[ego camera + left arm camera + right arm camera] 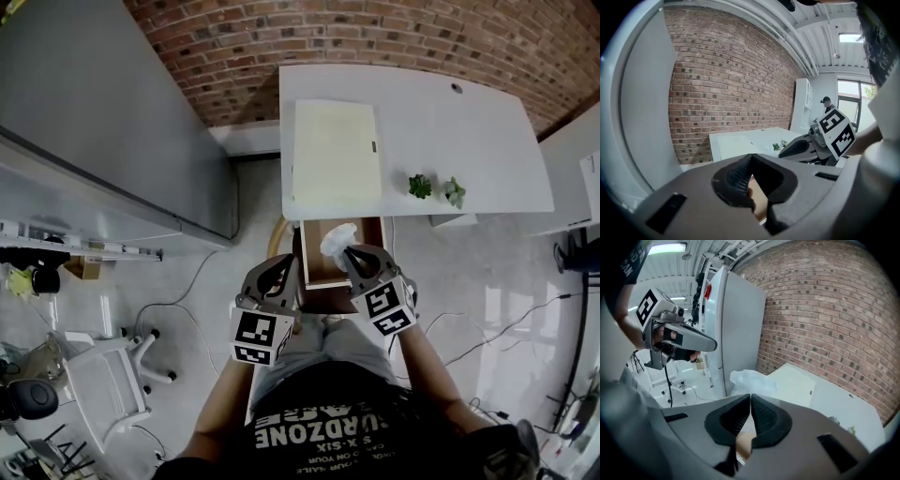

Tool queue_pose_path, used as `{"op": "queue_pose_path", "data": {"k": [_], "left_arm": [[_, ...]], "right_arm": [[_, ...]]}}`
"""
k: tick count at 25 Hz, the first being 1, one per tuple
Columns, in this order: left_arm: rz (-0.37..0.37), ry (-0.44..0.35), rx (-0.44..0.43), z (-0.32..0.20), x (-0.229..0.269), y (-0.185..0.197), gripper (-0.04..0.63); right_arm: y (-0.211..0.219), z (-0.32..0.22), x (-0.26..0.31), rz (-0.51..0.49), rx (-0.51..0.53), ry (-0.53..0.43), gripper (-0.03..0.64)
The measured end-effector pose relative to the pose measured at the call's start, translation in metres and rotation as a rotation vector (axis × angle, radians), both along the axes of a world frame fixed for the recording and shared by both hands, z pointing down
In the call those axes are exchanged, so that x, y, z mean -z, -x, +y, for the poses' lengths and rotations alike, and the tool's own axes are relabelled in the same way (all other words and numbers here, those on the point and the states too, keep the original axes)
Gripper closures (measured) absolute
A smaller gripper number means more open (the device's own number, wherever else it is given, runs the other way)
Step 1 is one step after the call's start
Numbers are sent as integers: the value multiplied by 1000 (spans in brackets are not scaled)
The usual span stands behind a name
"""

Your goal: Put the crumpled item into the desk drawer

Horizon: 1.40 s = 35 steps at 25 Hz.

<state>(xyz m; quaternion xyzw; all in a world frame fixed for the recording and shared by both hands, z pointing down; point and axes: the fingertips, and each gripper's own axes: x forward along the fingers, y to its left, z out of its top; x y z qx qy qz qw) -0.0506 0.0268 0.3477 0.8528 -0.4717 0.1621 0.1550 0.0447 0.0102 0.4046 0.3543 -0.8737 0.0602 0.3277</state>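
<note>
1. Head view: the drawer point(314, 255) is standing pulled out under the front edge of the white desk point(441, 122). Its wooden inside is facing up, open from above, and the person's lap is crowding its near side.
2. The left gripper point(279, 272) is hovering at the drawer's left front corner, tips pressed together on nothing.
3. The right gripper point(354, 255) is reaching over the drawer's right side, jaws pressed together, pinching an edge of the crumpled item point(337, 240).
4. The crumpled item is looking white, thin and wrinkled, puffing out past the tips above the drawer's inside.
5. A pale pad point(336, 150) and two small plants point(420, 186) are sitting on the desk.
</note>
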Motion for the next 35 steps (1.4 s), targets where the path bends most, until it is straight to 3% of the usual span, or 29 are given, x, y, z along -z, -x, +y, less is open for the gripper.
{"op": "queue_pose_path", "data": {"k": [14, 35], "left_arm": [[1, 33, -64, -19, -28, -2, 591], [17, 79, -39, -29, -50, 7, 592]], "right_arm": [[-4, -15, -41, 74, -17, 67, 611], [3, -28, -89, 161, 58, 131, 611]]}}
